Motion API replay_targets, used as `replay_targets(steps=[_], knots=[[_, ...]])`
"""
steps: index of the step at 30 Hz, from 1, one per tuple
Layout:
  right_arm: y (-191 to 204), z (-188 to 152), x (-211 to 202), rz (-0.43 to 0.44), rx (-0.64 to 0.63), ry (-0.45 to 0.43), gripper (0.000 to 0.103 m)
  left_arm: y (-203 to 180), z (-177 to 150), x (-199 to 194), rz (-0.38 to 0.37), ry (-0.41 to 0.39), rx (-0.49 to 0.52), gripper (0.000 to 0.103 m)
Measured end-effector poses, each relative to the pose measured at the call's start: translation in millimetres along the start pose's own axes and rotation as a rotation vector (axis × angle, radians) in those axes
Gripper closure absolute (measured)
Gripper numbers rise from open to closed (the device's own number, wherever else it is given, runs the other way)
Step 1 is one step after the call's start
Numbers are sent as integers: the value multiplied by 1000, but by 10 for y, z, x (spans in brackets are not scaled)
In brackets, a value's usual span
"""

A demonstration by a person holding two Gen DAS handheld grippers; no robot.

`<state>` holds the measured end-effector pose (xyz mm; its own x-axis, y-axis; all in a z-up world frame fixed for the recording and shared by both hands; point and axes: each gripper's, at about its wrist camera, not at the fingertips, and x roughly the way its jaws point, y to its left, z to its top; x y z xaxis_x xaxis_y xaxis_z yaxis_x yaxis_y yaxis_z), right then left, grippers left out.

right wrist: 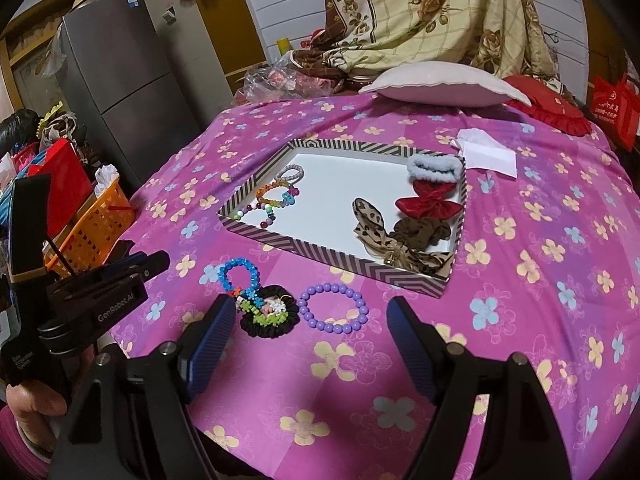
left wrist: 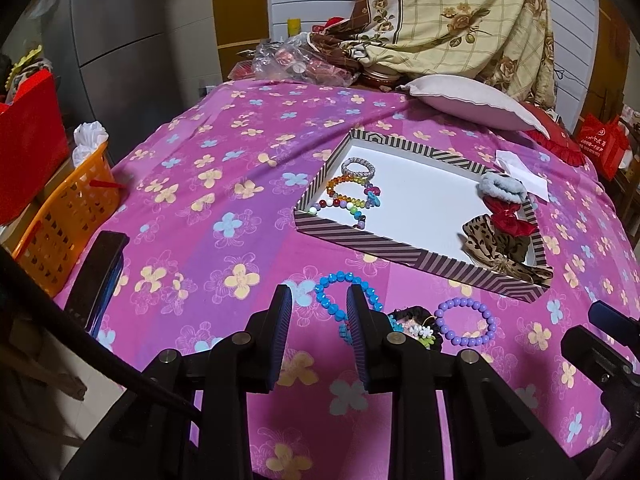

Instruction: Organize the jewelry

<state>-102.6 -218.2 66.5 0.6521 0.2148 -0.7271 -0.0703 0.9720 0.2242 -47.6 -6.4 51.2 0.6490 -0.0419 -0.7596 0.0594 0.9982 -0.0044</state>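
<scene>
We find both grippers — left [left wrist: 320, 308], right [right wrist: 312, 320] — parted and empty, poised over three pieces [right wrist: 334, 309] loose on the cloth [right wrist: 520, 320], just before the tray [right wrist: 336, 258] — sorting unfinished.

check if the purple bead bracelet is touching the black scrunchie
Apart. The right wrist view shows pink cloth between the purple bead bracelet and the black scrunchie, though only a narrow strip.

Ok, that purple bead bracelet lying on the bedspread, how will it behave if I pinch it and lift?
The purple bead bracelet is a ring of separate round beads, so it will probably sag into a loop rather than hold its circle. The beads look smooth and glossy, so they may slip between pads. Pushed across the soft bedspread, it would likely deform and drag.
</scene>
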Motion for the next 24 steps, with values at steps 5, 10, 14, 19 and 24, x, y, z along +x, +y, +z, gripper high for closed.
replay_targets(steps=[5,10,14,19,24], knots=[[14,2,14,-1,-3,3,21,8,-8,12,0,4,1,63],[29,6,38,-1,-9,11,21,8,-9,20,0,4,0,63],[44,5,59,1,-14,17,21,8,-9,19,1,4,2,63],[51,9,63,0,-16,17,20,16,-19,52,3,8,5,63],[53,15,69,-1,-15,19,20,29,-25,70,3,9,2,63]])
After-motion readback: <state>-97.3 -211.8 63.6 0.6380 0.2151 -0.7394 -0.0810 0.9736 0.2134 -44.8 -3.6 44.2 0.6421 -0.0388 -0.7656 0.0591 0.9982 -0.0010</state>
